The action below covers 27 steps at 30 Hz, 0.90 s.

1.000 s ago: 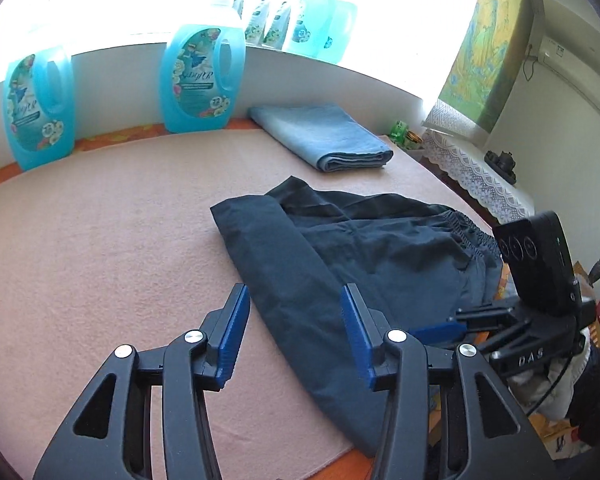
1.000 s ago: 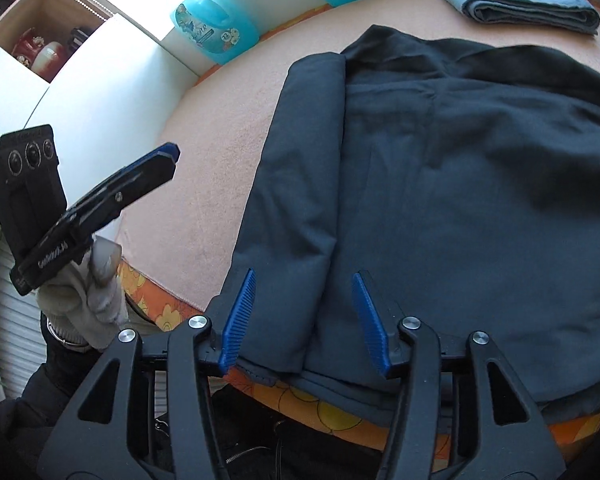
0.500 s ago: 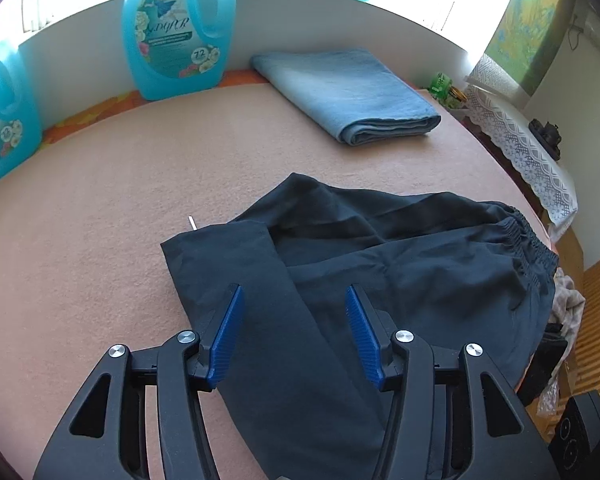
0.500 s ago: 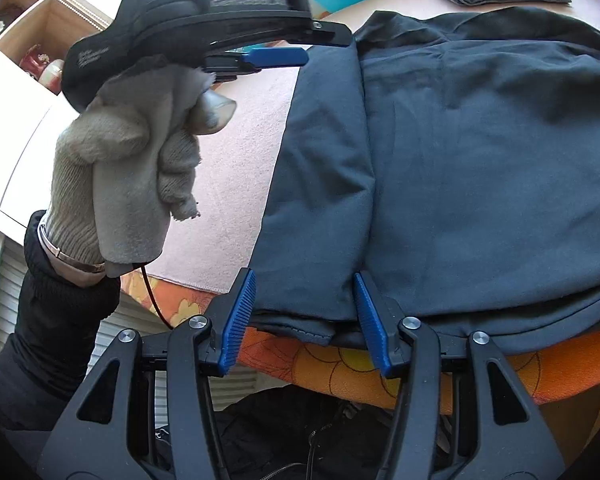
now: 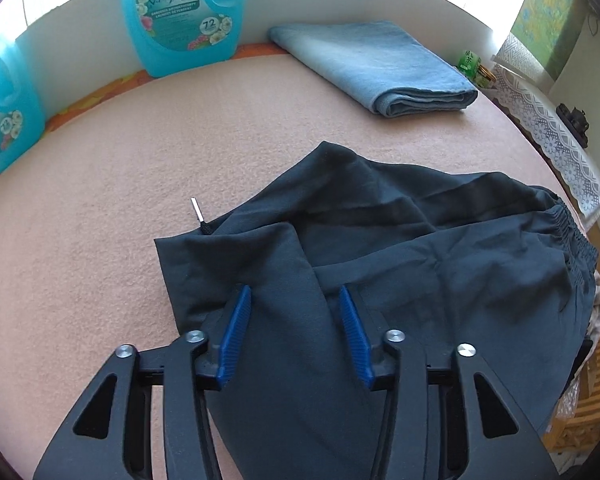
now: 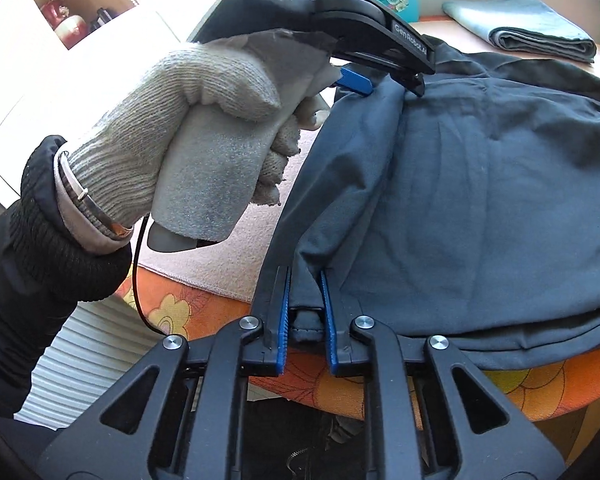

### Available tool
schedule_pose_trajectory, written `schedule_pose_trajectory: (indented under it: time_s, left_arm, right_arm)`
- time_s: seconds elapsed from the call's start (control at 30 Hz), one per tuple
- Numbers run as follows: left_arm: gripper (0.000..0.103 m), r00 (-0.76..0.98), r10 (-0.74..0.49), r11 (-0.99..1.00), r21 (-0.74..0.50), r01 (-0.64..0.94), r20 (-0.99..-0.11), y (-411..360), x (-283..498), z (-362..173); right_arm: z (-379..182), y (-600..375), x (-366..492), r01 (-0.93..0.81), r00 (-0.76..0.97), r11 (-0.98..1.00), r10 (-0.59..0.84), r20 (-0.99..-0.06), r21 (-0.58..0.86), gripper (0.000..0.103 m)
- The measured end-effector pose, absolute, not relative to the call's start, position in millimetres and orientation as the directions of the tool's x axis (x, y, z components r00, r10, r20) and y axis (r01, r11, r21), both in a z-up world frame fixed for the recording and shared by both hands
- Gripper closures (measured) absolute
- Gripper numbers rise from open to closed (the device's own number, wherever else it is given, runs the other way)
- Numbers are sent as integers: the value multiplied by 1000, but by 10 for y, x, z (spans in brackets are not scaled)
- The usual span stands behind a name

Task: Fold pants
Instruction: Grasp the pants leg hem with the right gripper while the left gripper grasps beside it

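Note:
Dark navy pants [image 5: 420,280] lie crumpled on the pink table cover, elastic waistband to the right; they also fill the right wrist view [image 6: 480,200]. My left gripper [image 5: 294,300] is open, its blue fingers straddling a folded leg edge. In the right wrist view the left gripper [image 6: 380,80], held by a gloved hand, sits over the far leg fold. My right gripper [image 6: 304,276] is shut on the pants' hem at the table's near edge.
A folded light-blue cloth [image 5: 372,64] lies at the back right. Two turquoise detergent bottles [image 5: 184,16] stand along the back wall. A small metal-tipped cord end [image 5: 199,216] pokes out beside the pants. The orange floral table edge [image 6: 204,312] runs below the pink cover.
My right gripper has closed on the pants' hem. My left gripper has moved forward and down over the folded leg, staying open.

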<state>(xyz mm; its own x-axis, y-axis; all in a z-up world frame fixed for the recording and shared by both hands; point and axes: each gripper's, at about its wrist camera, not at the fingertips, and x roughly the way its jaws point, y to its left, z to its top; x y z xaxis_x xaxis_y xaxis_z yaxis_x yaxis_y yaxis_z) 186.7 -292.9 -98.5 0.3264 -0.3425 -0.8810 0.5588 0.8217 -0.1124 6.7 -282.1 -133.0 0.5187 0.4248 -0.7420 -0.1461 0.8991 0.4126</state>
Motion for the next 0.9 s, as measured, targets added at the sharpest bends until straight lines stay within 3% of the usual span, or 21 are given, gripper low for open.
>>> schedule_pose_trajectory:
  time_s: [0.1,0.2,0.53,0.7,0.9]
  left_arm:
    - [88,323,-382,817,-153,556,-866,-2833,1920,-987]
    - [94,323,-422,813,-196,549,-847,-2739,1937,-941]
    - [96,365,-594,767,-370,523,-717,-2369,1936,-384]
    - [98,418,-636,748,-384,542,-649,-2414,1962,-62]
    - [98,402,-593,763,-327,558,-698,-2653,2005,-135]
  right_arm:
    - [-1330,-2749,5,-142,521,898,426,-740,416,88]
    - [-1310,-2814,-44,-150,527,903,417,-740,402,89]
    - [-1047,-2830,-94,-177,580,901,422,-697,397,96]
    - [-818,-3075,-169,-155,633,908,394,-667,389,96]
    - [-818,-3318,-232,-109,637,907,377,-672,406,96]
